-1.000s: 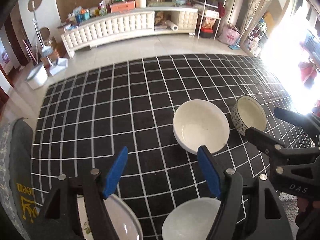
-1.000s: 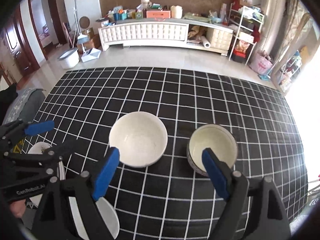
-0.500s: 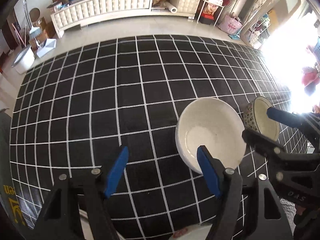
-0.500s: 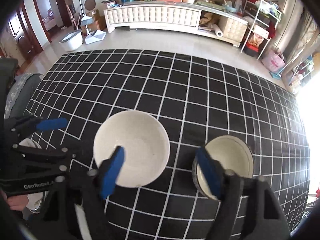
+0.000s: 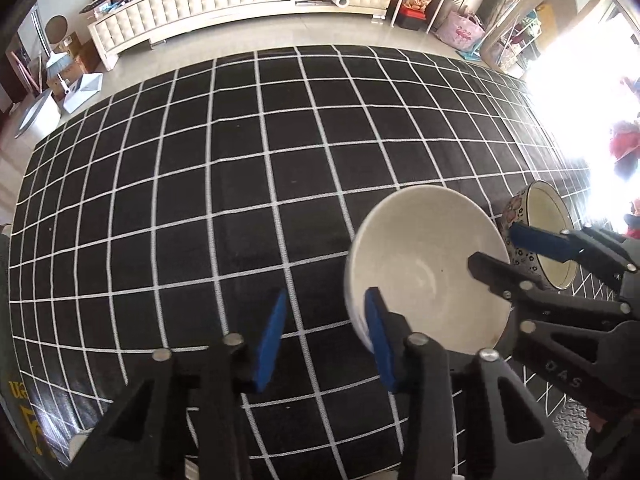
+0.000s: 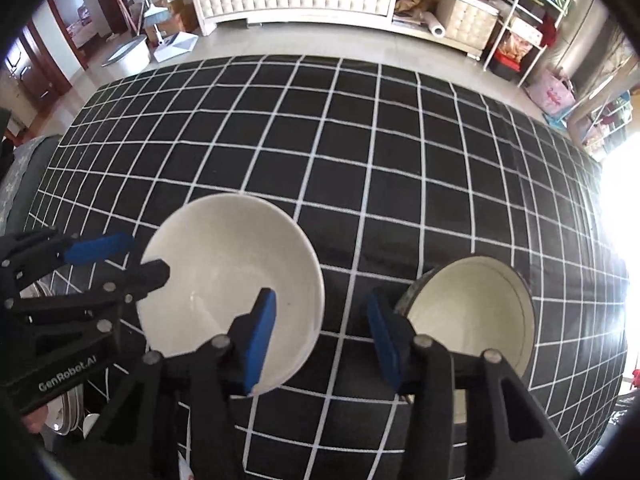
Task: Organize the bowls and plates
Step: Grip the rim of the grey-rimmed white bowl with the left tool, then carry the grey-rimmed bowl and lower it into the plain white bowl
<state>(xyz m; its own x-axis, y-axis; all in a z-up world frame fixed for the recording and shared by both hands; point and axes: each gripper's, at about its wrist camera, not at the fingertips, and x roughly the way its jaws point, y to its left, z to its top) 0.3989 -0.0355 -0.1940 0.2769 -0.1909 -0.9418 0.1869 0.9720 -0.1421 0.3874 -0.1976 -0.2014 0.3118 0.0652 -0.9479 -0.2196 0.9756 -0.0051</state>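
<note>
Closing left gripper (image 5: 324, 308) jaws over white bowl (image 5: 424, 264) edge, right gripper (image 6: 320, 312) jaws over it and flowery bowl (image 6: 472, 312) edge, squeezing nothing yet. Could bang bowls together, chip one.

Daylight scene, bright overall. Strong light enters from the right in both views and blows out to pure white there; detail at that edge is lost. Glare washes the right side of the checked cloth (image 6: 400, 168). White bowl (image 5: 424, 268) shows soft interior sheen, no hard shadow. Heavy fisheye: grid lines bow outward, black vignette in all corners. Centre is sharp; near claw bodies at the bottom are slightly soft. No obvious motion blur.
</note>
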